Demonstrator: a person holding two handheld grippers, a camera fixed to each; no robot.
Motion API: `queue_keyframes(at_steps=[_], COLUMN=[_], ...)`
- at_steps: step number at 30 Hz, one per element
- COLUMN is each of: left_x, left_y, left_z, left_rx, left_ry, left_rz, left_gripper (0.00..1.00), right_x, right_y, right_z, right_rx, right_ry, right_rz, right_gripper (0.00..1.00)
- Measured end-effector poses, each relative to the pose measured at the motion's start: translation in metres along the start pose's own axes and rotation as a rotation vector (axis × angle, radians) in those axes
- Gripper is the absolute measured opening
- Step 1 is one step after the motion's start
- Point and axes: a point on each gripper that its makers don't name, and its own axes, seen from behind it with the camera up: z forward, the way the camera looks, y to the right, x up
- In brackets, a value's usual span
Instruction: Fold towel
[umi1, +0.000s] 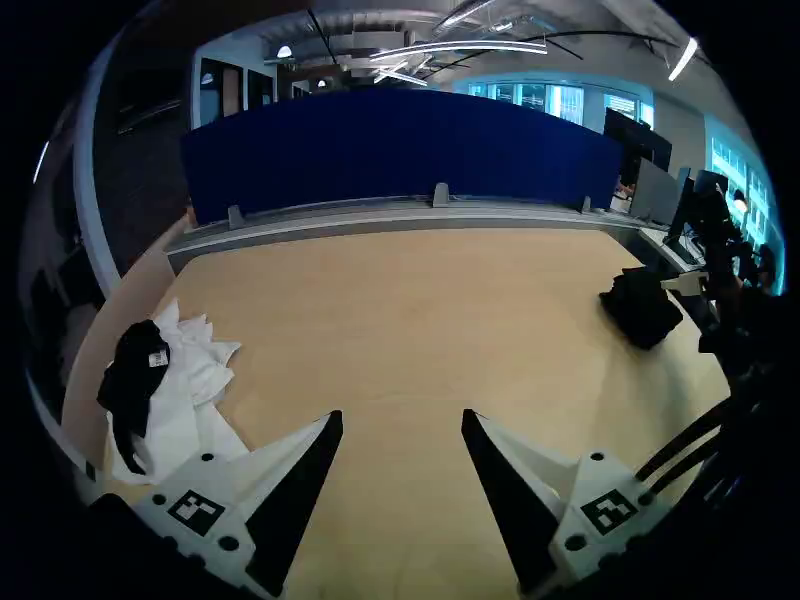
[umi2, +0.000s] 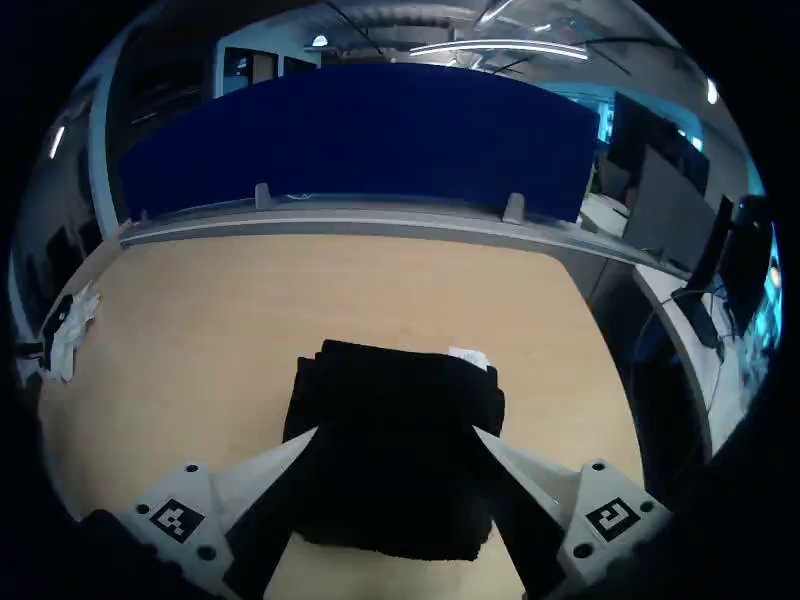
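Note:
A folded black towel (umi2: 395, 470) lies between the fingers of my right gripper (umi2: 398, 425), with a small white tag at its far corner. The fingers stand wide apart on either side of it, and the towel covers their tips. In the left gripper view the same black towel (umi1: 640, 305) sits at the table's right edge, with the right gripper (umi1: 680, 284) against it. My left gripper (umi1: 400, 420) hovers open over bare wood with nothing between its fingers.
A heap of white cloths (umi1: 195, 385) with a black cloth (umi1: 130, 385) on top lies at the table's left edge, also seen far left as the heap (umi2: 70, 330). A blue partition (umi1: 400, 150) backs the wooden table (umi1: 400, 310). Monitors and cables stand to the right.

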Motion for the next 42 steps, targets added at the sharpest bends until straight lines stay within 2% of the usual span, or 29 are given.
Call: queue_keyframes(at_steps=[9,18,24,35,42], left_x=[-0.003,-0.008,-0.011,-0.011,-0.009], left_y=[-0.005,-0.013,-0.015,-0.012,-0.014], left_z=[-0.001,-0.003,-0.005,-0.007,-0.010], left_rx=[0.018,0.041,0.050,0.050,0.048], left_ry=[-0.008,-0.016,-0.019,-0.016,-0.009], left_rz=[-0.005,-0.020,-0.024,-0.026,-0.029], left_gripper=[0.88,0.88,0.88,0.88,0.88], right_x=[0.015,0.007,0.002,0.001,0.017], right_y=[0.004,0.011,0.012,0.012,0.007], right_z=[0.028,0.056,0.065,0.067,0.050], right_rx=[0.008,0.005,0.005,0.006,0.007], right_ry=[-0.017,-0.088,-0.107,-0.112,-0.057], right_rz=[-0.020,-0.040,-0.023,-0.008,0.011], right_gripper=[1.00,1.00,1.00,1.00,1.00])
